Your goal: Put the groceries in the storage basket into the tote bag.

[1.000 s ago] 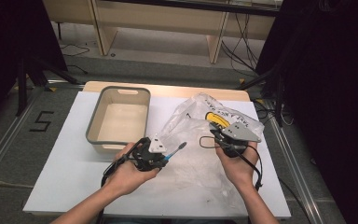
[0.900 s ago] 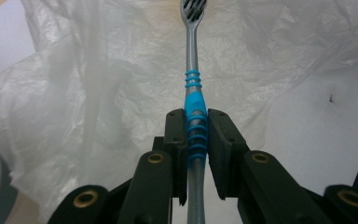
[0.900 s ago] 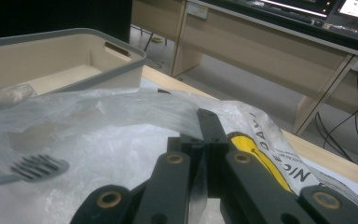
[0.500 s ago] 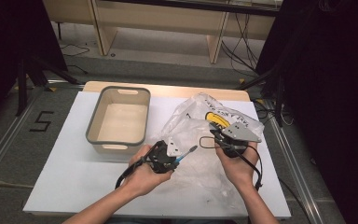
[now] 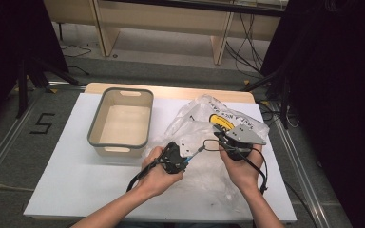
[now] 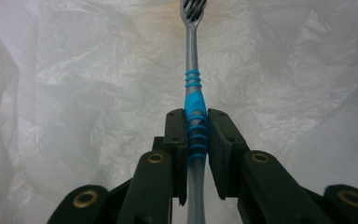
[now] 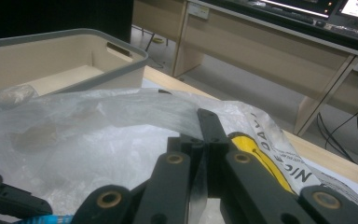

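Beige bin [image 5: 120, 124] at upper left of the white worktop [image 5: 66, 175], crumpled plastic bag [image 5: 204, 123] at centre, right claw [image 5: 220, 140] clamped on the bag's edge, left claw [image 5: 186, 160] clamped on a toothbrush [image 6: 193, 98], now moved right, brush head reaching the bag's mouth.
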The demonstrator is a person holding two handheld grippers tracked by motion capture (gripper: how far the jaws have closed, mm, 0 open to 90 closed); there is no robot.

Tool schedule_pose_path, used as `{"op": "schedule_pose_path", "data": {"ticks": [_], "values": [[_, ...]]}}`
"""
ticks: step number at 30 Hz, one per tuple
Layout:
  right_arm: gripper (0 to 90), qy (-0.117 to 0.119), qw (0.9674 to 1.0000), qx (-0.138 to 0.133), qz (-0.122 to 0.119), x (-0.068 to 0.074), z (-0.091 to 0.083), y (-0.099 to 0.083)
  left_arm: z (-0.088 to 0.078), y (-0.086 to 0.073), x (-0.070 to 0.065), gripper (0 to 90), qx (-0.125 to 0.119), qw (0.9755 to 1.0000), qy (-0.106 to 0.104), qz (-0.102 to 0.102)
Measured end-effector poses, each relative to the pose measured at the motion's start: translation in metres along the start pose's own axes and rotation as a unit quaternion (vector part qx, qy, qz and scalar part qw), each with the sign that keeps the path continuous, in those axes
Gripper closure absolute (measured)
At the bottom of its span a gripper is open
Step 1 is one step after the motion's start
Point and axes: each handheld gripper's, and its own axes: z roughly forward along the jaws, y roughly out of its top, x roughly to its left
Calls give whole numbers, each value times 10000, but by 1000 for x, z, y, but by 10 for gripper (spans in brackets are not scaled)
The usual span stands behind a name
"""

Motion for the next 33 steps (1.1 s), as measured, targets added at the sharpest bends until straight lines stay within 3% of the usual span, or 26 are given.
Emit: {"op": "schedule_pose_path", "data": {"ticks": [18, 28, 33], "values": [[900, 4, 10000, 11, 20, 0, 0, 0, 22, 10, -5, 779, -178, 9997, 116, 97], [900, 11, 10000, 18, 15, 0, 1, 0, 29, 14, -5, 779, -158, 9997, 129, 144], [900, 13, 10000, 17, 27, 0, 0, 0, 31, 17, -6, 778, -226, 9992, 193, 273]]}}
